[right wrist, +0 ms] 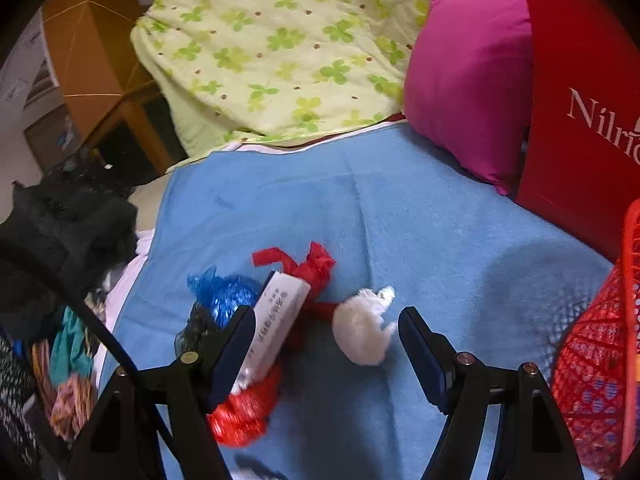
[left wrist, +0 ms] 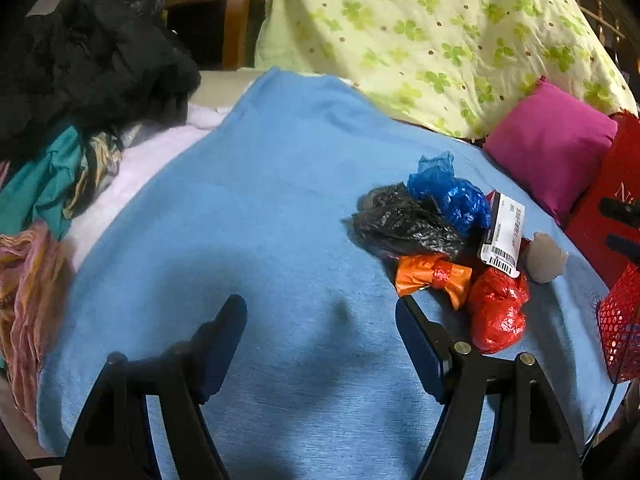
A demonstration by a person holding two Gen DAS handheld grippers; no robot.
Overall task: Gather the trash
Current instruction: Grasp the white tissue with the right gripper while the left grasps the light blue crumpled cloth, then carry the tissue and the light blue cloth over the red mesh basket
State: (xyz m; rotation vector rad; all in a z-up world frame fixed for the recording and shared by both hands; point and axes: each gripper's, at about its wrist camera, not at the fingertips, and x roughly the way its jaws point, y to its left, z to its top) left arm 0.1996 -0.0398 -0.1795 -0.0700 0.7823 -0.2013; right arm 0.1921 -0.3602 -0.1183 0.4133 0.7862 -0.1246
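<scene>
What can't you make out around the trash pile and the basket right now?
- Red basket: cut off by the right edge in both views, so its inside is unseen.
- Orange bag: missing from the right wrist view, probably behind the left finger.
- Box print: blurred in the right wrist view, too small in the left.
- Black bag: mostly hidden behind that finger in the right wrist view.
</scene>
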